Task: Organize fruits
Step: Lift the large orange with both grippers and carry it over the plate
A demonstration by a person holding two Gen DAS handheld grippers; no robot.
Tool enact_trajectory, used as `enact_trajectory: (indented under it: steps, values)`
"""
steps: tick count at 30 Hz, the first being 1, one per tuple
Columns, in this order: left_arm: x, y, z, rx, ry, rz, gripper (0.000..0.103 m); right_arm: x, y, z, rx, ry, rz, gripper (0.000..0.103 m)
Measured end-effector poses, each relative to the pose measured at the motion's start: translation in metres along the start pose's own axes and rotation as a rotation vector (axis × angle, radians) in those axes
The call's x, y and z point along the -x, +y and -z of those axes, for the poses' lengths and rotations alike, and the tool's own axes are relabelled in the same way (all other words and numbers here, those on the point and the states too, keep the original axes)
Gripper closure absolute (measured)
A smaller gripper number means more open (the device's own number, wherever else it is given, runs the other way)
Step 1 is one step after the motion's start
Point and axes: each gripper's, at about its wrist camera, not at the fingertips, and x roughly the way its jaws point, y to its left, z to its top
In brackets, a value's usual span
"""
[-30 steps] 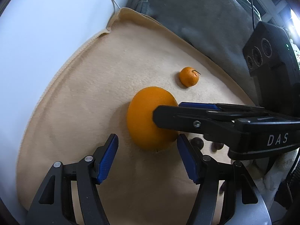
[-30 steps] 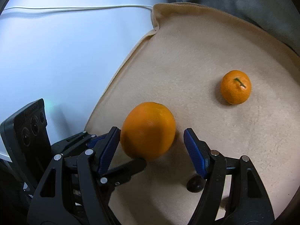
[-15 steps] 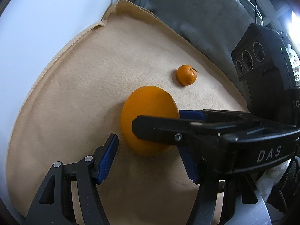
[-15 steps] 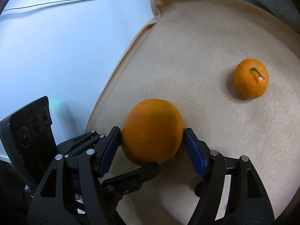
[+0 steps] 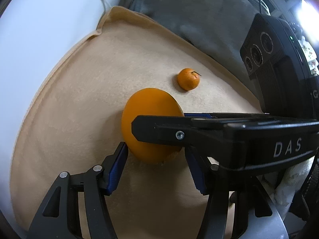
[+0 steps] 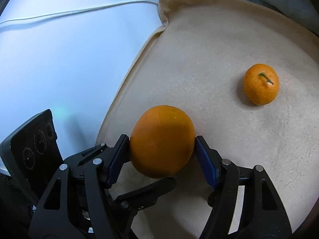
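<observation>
My right tool (image 6: 162, 149) angled down, pinching the big orange (image 6: 161, 139) on the cream towel (image 6: 209, 49). My left tool (image 5: 154, 159) was closing around it, pads not yet pressing. "DAS" showed.

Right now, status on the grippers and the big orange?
Right gripper clamped on large orange. Left gripper jaws just closing around it, contact unclear. Small mandarin apart on cloth, not in the way.

Home — fleece blanket (image 6: 229, 45), grey cushion (image 5: 189, 16)
</observation>
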Motion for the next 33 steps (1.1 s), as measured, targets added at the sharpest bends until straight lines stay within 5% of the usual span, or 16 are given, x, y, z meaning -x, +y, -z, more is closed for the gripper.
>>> enact_trajectory:
  steps: [13,33]
  values:
    - [0.010,-0.037,-0.004,-0.095,-0.030,-0.024,0.048,0.042,-0.015,0.013,-0.014,-0.066,-0.006,0.033]
    - [-0.001,-0.144,-0.012,-0.272,-0.023,0.061,0.048,0.142,-0.056,0.058,-0.129,-0.217,0.057,0.033]
